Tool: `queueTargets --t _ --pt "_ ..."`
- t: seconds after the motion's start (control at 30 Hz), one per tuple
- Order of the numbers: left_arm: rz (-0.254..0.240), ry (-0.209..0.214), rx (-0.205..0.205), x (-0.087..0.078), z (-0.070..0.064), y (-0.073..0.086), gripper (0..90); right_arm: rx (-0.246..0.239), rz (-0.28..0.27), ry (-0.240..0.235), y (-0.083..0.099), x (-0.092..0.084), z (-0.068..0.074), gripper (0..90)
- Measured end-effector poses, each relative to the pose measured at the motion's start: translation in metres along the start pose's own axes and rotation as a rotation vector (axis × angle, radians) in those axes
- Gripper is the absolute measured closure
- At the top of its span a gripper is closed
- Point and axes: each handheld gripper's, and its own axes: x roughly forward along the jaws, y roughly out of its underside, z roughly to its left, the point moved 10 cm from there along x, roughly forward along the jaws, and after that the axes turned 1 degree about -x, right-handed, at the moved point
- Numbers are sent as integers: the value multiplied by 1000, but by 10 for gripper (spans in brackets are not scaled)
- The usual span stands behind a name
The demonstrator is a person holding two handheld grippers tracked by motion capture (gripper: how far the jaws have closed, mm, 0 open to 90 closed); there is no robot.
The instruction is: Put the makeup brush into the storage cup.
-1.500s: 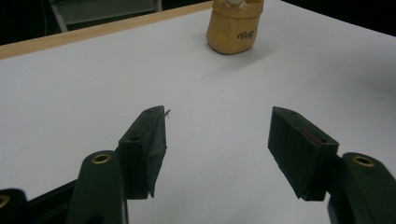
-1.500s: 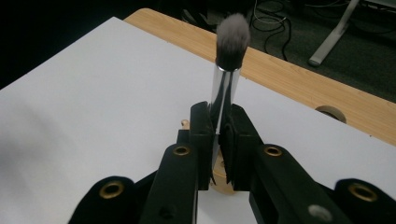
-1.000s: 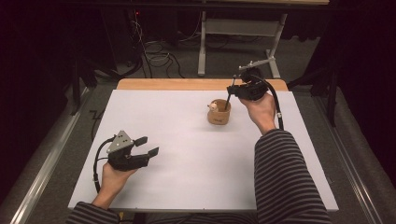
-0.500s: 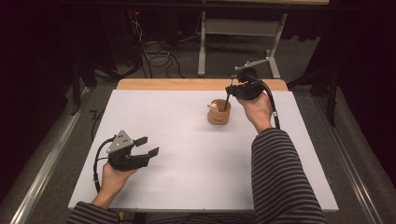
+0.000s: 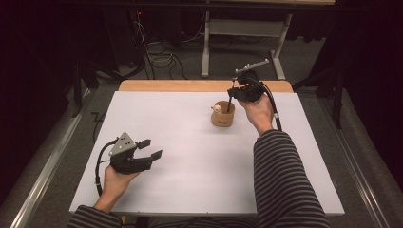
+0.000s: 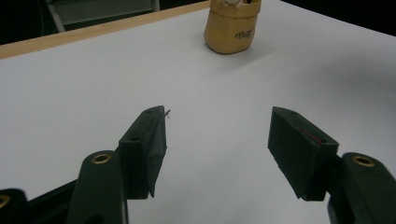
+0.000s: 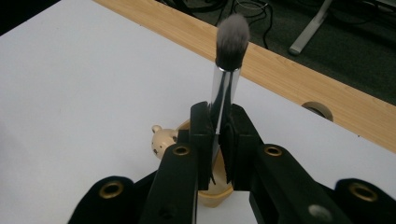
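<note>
One tan cup (image 5: 223,115) receives a brush (image 7: 226,70) clamped by the right hand-held gripper (image 7: 219,135); left hand-held gripper (image 6: 217,154) gapes empty.

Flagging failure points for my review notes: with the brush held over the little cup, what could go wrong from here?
1. The right gripper pinches the brush on its smooth metal ferrule, so it might slip or tilt.
2. The tan cup looks small and light, and nothing steadies it: the left gripper is open, far away. A sideways nudge could tip it.
</note>
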Motion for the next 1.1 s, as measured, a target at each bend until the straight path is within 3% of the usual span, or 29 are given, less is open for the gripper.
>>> queueTargets --t 1.1 --pt "-2 6 -3 0 -1 0 374 -20 47 28 6 18 0 846"
